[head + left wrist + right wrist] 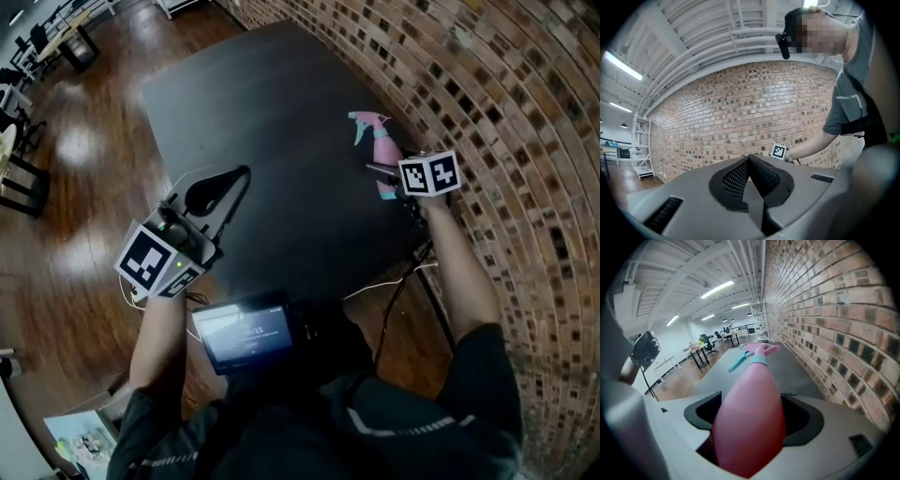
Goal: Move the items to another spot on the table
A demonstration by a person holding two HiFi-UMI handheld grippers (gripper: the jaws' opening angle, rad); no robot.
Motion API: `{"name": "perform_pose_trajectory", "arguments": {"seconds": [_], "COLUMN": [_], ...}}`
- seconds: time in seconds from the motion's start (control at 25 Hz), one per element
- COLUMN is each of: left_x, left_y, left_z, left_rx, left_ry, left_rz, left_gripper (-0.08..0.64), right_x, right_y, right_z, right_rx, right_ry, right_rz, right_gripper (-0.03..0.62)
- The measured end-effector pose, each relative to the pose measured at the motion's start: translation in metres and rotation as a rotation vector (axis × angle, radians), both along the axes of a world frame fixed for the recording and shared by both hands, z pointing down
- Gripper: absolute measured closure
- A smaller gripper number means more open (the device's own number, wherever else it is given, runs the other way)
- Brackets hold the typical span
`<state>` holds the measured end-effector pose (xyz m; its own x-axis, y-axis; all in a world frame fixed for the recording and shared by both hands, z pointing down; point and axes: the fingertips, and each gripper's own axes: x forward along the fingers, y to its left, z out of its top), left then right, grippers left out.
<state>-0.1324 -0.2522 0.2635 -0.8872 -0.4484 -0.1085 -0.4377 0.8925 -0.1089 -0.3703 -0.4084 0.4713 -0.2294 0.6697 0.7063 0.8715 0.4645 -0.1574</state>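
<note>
Dark table (262, 112) by the brick wall (506, 94): right gripper (386, 174) clamps the pink spray bottle (382, 145), best set down upright before releasing; left gripper (212, 193) closed, empty.

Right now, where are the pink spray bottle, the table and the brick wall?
pink spray bottle (750, 418), right gripper view, its body.
table (272, 112), head view, bare top.
brick wall (506, 94), head view, bricks beside the table.

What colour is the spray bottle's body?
The bottle is pink, with a teal collar. The right gripper view shows it best.
</note>
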Motion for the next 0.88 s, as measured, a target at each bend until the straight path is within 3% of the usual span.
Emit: {"name": "perform_pose_trajectory", "arguments": {"seconds": [0.12, 0.4, 0.88], "left_x": [-0.007, -0.027, -0.047], "left_y": [-0.002, -0.020, -0.003], "left_z": [0.010, 0.024, 0.038], "left_rx": [-0.013, -0.033, -0.030], "left_ry": [0.033, 0.072, 0.145], "left_rz": [-0.118, -0.229, -0.326], "left_gripper": [0.563, 0.563, 0.563], "right_x": [-0.024, -0.059, -0.076], "right_y": [0.015, 0.025, 0.036], "right_z": [0.025, 0.088, 0.178], "right_rx": [0.024, 0.153, 0.301], "right_ry": [0.046, 0.120, 0.235], "right_rz": [-0.070, -0.163, -0.197], "right_gripper": [0.187, 0.187, 0.187]}}
